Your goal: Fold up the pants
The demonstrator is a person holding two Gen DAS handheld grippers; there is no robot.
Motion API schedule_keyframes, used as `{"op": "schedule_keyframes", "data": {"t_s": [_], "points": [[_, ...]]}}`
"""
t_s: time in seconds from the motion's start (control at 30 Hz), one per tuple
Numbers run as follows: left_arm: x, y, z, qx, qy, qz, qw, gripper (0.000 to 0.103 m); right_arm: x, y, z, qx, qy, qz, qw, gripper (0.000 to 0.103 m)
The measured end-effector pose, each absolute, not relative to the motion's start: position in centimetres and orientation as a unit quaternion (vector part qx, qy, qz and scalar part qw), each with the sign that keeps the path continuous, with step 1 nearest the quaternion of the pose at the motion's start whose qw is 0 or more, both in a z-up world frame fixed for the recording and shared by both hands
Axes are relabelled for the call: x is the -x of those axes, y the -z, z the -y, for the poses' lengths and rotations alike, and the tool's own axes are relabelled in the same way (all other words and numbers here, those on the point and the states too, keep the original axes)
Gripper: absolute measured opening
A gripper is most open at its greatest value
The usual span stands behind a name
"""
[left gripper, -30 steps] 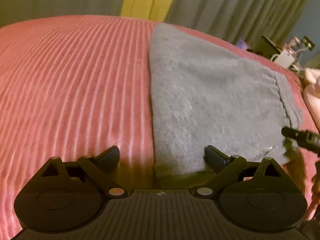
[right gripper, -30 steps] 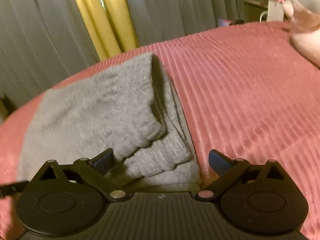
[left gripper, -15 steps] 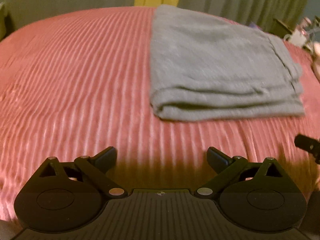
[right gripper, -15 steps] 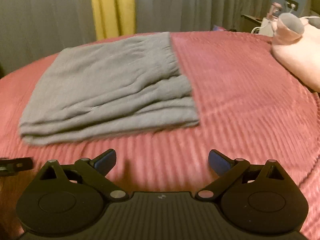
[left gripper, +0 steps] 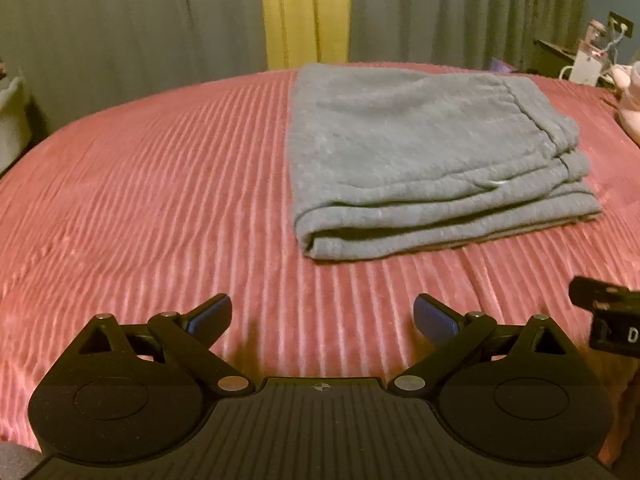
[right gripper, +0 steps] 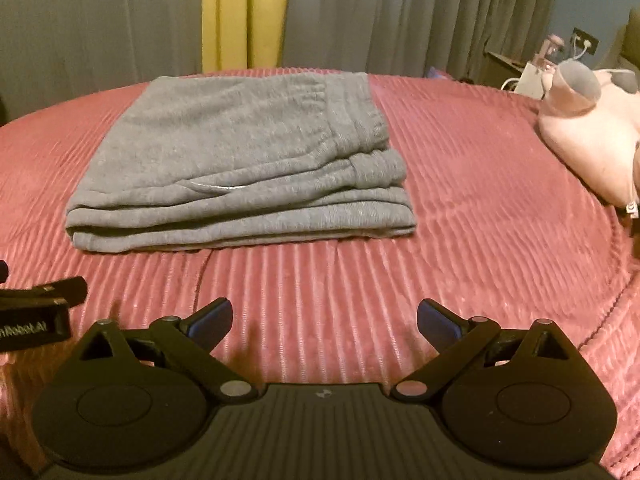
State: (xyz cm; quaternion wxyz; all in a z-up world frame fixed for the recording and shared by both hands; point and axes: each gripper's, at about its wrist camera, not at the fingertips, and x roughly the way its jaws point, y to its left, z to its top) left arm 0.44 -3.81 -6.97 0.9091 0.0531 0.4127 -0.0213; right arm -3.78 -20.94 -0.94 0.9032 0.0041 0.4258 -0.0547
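Note:
The grey pants point(left gripper: 424, 160) lie folded in a flat rectangular stack on the pink ribbed bedspread point(left gripper: 160, 200). They also show in the right wrist view point(right gripper: 244, 164), with the elastic waistband on the right side. My left gripper point(left gripper: 322, 316) is open and empty, hovering over the bedspread in front of the stack. My right gripper point(right gripper: 324, 320) is open and empty, also short of the stack. Part of the right gripper point(left gripper: 608, 316) shows at the right edge of the left wrist view. Part of the left gripper point(right gripper: 36, 312) shows at the left edge of the right wrist view.
A pale pink plush item point(right gripper: 588, 132) lies on the bed at the right. Grey and yellow curtains point(left gripper: 304, 12) hang behind the bed. A dark side table with small items point(left gripper: 576, 60) stands at the far right.
Both grippers have pulled back from the near edge of the pants, which they were right against a second ago. The folded stack now lies apart from them. Both stayed open.

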Motion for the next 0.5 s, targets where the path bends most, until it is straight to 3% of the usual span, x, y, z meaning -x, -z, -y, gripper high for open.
{"op": "schedule_keyframes", "data": {"t_s": [0.5], "points": [[-2.9,7.9,4.1,-0.032,0.03,-0.421,0.906,0.101,2.0,1.6,20.3,-0.016,0.051,-0.421,0.905,0.099]]}}
